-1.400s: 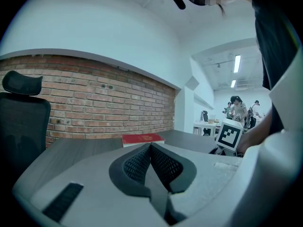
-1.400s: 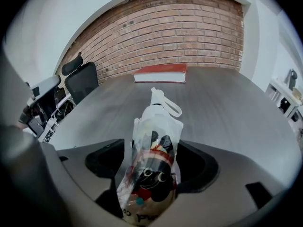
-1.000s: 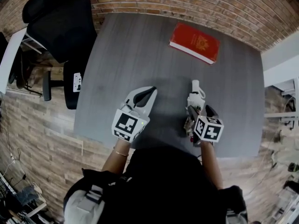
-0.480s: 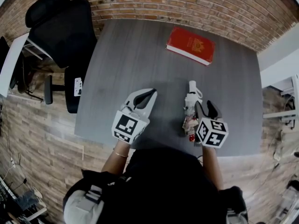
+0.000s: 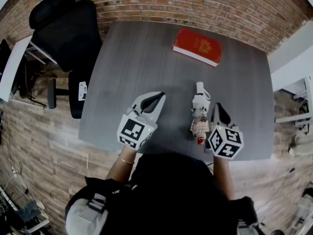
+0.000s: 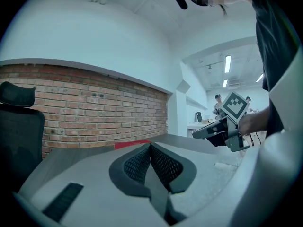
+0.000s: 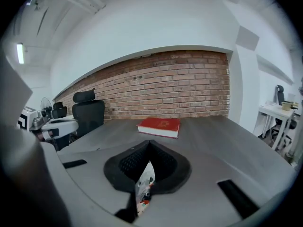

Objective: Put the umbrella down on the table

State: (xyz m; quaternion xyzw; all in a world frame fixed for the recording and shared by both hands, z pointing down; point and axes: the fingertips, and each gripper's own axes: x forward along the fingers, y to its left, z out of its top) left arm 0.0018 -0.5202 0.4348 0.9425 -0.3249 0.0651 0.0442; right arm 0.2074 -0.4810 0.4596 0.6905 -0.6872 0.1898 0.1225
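Note:
A small folded umbrella [image 5: 199, 113], white with a patterned canopy and a red tip, lies lengthwise on the grey table [image 5: 137, 62] near its front edge. My right gripper [image 5: 218, 111] hovers just right of the umbrella, shut and empty. In the right gripper view the jaws [image 7: 149, 144] meet at their tips, and a strip of the umbrella [image 7: 144, 183] shows through the gap below them. My left gripper [image 5: 157, 98] is shut and empty over the table, left of the umbrella. The left gripper view shows its closed jaws [image 6: 150, 146] and the right gripper [image 6: 208, 131] beyond.
A red book [image 5: 197, 46] lies at the table's far side near the brick wall. A black office chair [image 5: 63, 28] stands off the table's left corner. The table's right edge is close to my right gripper.
My right gripper was over the umbrella's near end; it has lifted off, shifted right and closed. The umbrella stays flat on the table. The left gripper barely moved.

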